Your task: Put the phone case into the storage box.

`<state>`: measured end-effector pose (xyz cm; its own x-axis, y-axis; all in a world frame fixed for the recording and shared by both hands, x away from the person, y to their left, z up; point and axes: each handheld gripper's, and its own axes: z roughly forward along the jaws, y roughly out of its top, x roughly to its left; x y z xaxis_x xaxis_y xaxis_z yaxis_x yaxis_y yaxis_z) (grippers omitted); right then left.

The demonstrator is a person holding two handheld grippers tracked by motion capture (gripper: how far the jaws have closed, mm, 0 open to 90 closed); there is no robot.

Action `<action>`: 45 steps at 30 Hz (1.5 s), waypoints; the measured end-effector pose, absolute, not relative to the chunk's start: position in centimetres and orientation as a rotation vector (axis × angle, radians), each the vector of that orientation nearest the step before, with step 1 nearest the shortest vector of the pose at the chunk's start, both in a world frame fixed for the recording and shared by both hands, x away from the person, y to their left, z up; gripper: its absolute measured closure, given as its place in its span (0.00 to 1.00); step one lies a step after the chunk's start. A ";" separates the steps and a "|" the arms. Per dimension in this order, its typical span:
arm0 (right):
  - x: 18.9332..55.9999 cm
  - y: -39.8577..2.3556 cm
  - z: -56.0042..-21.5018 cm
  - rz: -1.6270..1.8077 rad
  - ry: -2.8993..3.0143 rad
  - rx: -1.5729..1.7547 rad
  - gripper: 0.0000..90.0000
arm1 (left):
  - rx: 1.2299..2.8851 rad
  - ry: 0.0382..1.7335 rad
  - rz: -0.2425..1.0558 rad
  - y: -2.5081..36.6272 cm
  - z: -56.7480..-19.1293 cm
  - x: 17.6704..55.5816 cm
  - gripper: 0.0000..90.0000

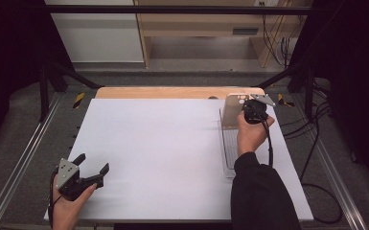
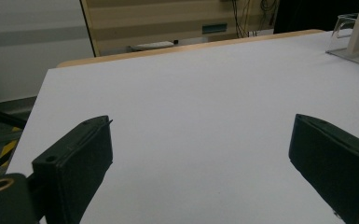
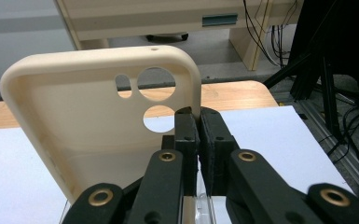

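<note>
The left gripper (image 2: 200,163) hovers with jaws wide apart over the white table (image 2: 191,93).

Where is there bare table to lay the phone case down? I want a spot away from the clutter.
The white table is bare across its middle, between the open left tool and the clear tray. The far left corner is free too. It is crowded at the right edge, where the right tool grips the phone case over that tray.

Cream phone case (image 3: 88,126), matt, soft-looking plastic. Clear tray (image 1: 230,146) at three o'clock, glossy plastic. Table (image 1: 163,143) smooth matt white, with a wooden edge (image 1: 172,92) at twelve o'clock. Right gripper (image 3: 198,135) matt black plastic.
</note>
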<state>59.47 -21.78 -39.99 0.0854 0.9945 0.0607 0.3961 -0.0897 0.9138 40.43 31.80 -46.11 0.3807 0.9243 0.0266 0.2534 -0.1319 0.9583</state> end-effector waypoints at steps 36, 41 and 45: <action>59.1 -21.5 -39.6 1.126 1.511 1.373 0.41 | 1.624 1.065 0.829 31.8 -46.1 40.4 0.06; 58.9 -21.5 -39.5 1.135 1.522 1.381 0.34 | 1.623 1.065 0.830 31.8 -46.1 40.4 0.06; 58.8 -21.6 -39.4 1.141 1.539 1.382 0.29 | 1.622 1.065 0.829 31.8 -46.1 40.4 0.06</action>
